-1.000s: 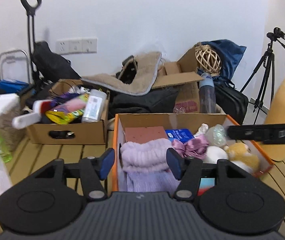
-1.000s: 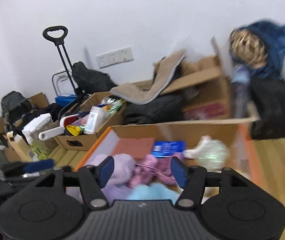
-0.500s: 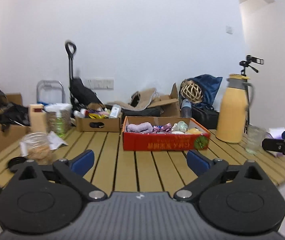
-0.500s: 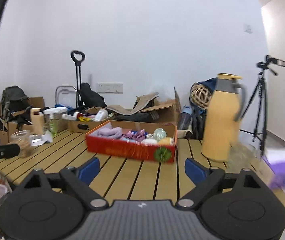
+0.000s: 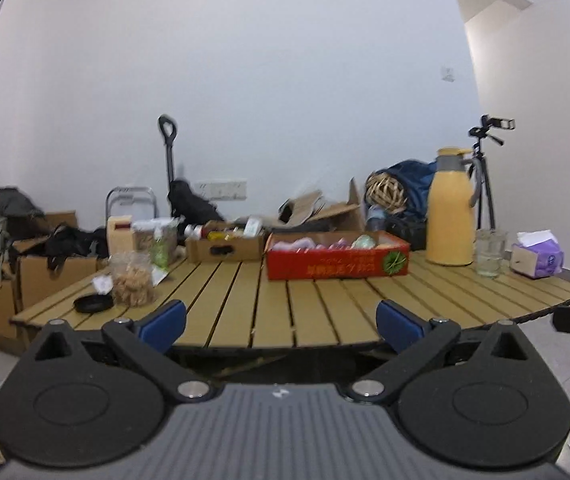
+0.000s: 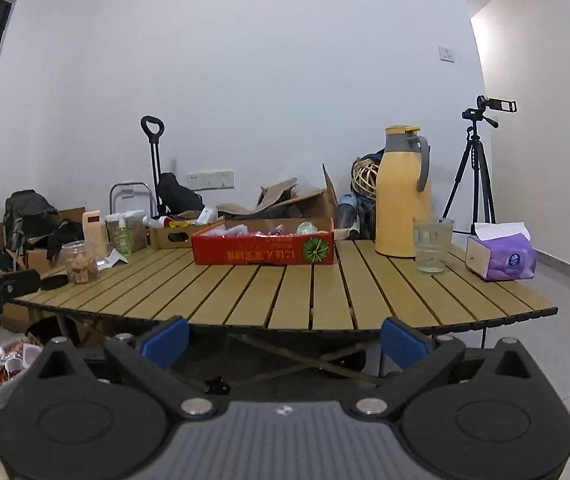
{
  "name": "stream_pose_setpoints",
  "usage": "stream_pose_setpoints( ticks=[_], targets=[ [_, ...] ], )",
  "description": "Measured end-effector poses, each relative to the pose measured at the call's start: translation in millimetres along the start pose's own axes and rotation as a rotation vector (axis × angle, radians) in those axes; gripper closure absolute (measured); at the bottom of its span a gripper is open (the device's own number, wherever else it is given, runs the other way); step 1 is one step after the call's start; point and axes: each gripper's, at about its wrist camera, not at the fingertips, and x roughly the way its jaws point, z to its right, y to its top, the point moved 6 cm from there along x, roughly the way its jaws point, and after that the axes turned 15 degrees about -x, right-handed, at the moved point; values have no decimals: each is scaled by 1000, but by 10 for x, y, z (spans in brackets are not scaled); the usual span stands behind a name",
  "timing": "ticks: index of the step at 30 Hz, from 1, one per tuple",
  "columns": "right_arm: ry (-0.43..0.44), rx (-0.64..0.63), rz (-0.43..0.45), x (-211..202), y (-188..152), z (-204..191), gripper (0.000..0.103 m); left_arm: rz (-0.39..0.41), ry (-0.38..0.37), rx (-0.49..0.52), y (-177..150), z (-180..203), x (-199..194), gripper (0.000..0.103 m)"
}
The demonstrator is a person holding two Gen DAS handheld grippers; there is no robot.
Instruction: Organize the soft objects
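A red cardboard box (image 5: 337,266) (image 6: 263,254) full of soft things, pink and purple cloth and a pale ball, stands at the back middle of the slatted wooden table (image 5: 305,312) (image 6: 305,292). My left gripper (image 5: 281,326) is wide open and empty, held off the table's near edge. My right gripper (image 6: 283,342) is also wide open and empty, below and in front of the near edge. Both are far from the box.
A yellow thermos jug (image 6: 399,194), a glass (image 6: 431,246) and a purple tissue pack (image 6: 501,258) stand on the right. A snack jar (image 5: 131,280), a black lid (image 5: 93,303) and a brown box of bottles (image 5: 225,246) are on the left. A tripod (image 6: 477,168) stands behind.
Both grippers have pulled far back from over the red box to beyond the table's near edge, and both jaws have opened wide.
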Motion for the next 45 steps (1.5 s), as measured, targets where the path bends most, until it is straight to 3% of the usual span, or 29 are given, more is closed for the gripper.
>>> stream_pose_setpoints(
  ticks=[45],
  targets=[
    [65,-21,-16,172,-17,-86,0,-27,-13,4,-106,-53,76,0]
  ],
)
